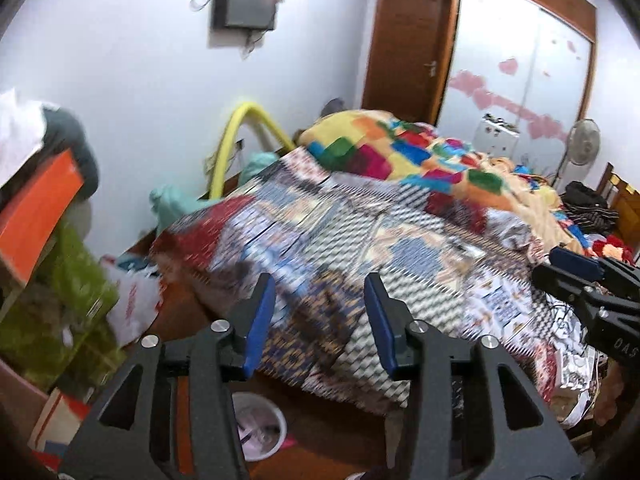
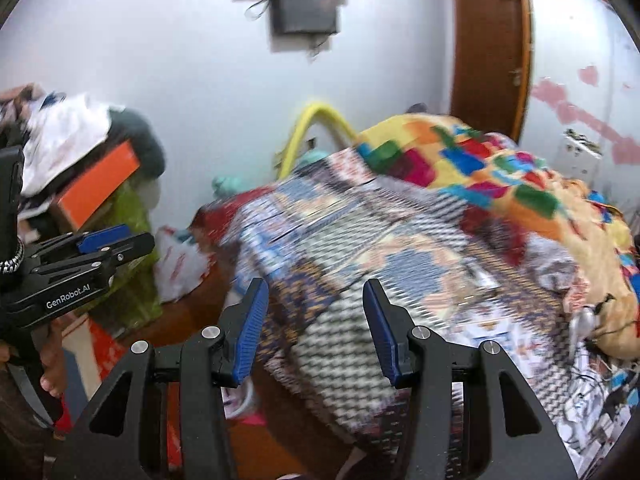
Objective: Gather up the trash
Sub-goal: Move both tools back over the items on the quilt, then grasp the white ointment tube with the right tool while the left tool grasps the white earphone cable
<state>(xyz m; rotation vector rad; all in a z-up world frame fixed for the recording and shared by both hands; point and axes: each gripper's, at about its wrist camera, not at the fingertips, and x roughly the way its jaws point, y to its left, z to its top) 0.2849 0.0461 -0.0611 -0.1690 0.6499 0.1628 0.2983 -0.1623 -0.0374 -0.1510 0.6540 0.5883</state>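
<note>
My left gripper [image 1: 320, 312] is open and empty, held above the near corner of a bed with a patterned cover [image 1: 360, 232]. My right gripper [image 2: 314, 316] is open and empty above the same corner [image 2: 380, 248]. Each gripper shows in the other's view: the right one [image 1: 576, 268] at the right edge, the left one [image 2: 104, 244] at the left edge. A white bin with crumpled paper [image 1: 260, 420] stands on the floor below the bed corner; it also shows in the right wrist view [image 2: 240, 396]. A white plastic bag [image 1: 132, 300] lies on the floor by the bed. Both views are motion-blurred.
A colourful quilt [image 1: 400, 148] is heaped on the far bed. Stacked clutter with an orange box [image 1: 36, 208] and green bag [image 1: 68, 304] stands at the left. A wooden door [image 1: 408, 36], wardrobe [image 1: 520, 52] and fan [image 1: 582, 148] are at the back. Shiny wrappers [image 1: 572, 372] lie at the bed's right edge.
</note>
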